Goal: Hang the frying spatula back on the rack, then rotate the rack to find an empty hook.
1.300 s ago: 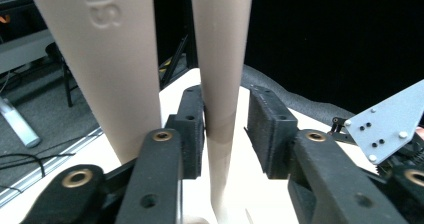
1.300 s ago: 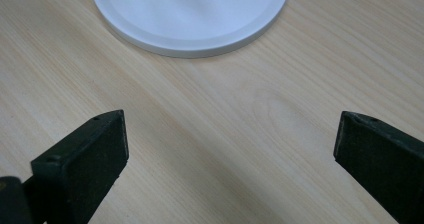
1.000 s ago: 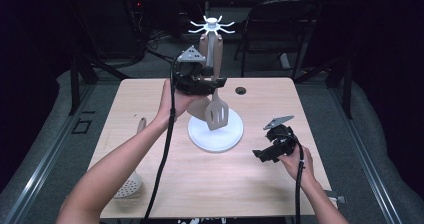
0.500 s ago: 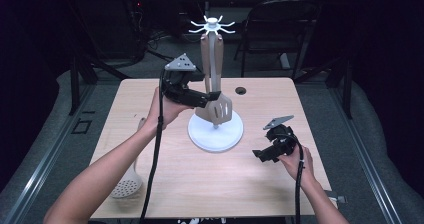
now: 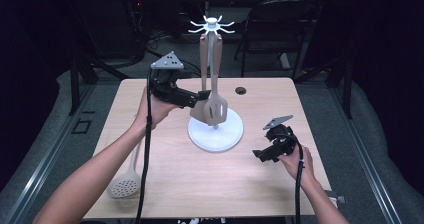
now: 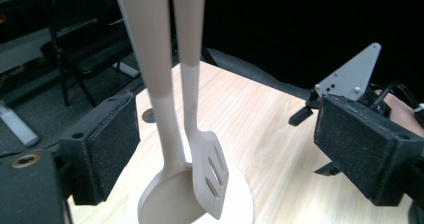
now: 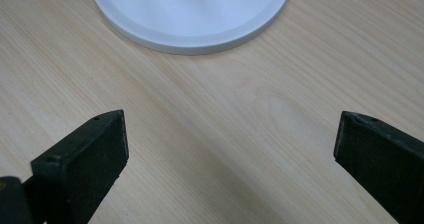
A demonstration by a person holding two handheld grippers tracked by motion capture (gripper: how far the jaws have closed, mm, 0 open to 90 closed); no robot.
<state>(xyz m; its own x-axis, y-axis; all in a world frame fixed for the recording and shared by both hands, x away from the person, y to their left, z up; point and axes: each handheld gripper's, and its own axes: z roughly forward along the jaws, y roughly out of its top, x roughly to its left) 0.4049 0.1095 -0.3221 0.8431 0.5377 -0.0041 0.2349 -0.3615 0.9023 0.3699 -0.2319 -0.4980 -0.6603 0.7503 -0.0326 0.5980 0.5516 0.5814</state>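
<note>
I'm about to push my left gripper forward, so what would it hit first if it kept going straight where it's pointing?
Most likely the spoon hanging on the stand: its handle sits right between the open left gripper jaws, apart from both pads, with the slotted spatula beside it. Depth is hard to judge.

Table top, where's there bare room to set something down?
Bare wood runs along the table's far right, past the stand base, and in the near middle between the slotted spoon and right gripper. Crowded around the stand, with the left gripper beside it.
</note>
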